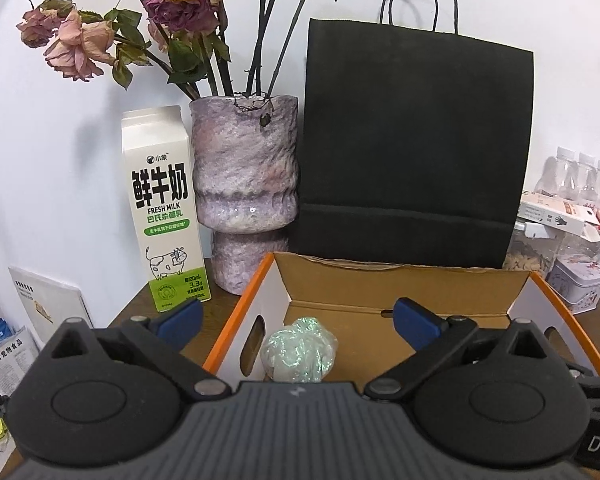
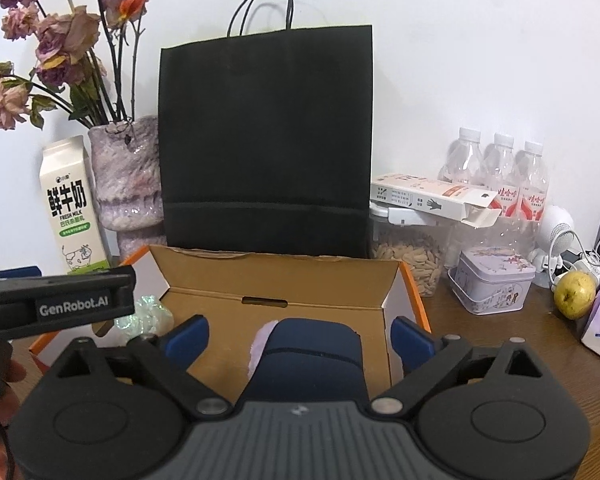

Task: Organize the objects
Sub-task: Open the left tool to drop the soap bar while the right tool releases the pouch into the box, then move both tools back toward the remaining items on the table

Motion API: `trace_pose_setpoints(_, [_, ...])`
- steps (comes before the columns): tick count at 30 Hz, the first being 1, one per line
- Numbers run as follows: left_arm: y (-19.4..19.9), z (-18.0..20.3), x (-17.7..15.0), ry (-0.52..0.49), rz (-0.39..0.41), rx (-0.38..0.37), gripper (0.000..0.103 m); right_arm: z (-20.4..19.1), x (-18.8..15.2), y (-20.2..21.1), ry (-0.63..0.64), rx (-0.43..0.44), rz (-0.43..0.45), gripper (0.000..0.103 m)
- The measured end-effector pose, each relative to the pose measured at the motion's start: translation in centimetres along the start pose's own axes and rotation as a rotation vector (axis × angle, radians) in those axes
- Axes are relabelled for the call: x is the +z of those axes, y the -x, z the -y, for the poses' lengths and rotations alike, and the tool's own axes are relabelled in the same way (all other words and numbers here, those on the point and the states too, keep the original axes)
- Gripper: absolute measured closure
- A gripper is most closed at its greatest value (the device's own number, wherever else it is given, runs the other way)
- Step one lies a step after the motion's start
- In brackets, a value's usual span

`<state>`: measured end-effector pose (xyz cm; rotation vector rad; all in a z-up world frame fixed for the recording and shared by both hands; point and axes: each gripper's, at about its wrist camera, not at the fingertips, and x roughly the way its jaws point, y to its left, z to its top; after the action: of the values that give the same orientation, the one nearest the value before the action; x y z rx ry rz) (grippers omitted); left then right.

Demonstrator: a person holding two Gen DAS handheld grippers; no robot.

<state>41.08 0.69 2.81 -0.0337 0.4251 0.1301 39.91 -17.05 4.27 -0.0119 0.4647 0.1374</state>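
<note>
My left hand-held gripper (image 1: 296, 322) hovers released, fingers spread wide, over the open cardboard box (image 1: 380, 292) on the counter (image 2: 500, 332). A shimmering iridescent bundle (image 1: 298, 350) lies inside the box at its left end. Right of it in the box sits a dark blue pouch (image 2: 312, 356), below my right hand-held gripper (image 2: 300, 340), likewise released. A milk carton (image 1: 162, 208), vase (image 1: 246, 196) and black paper bag (image 1: 416, 144) stand behind the box.
</note>
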Motion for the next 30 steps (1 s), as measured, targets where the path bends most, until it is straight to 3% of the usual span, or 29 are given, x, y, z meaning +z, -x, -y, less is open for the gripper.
trace_pose_setpoints(14, [4.2,-1.2,-0.2,0.028,0.006,-0.046,0.000,-0.3,0.1,4.9,0.025,0.025,0.073,0.002])
trace_pose_setpoints(30, [12.1,-2.0,-4.1,-0.023,0.020,-0.033,0.000,-0.2,-2.8,13.2,0.087,0.062,0.141,0.000])
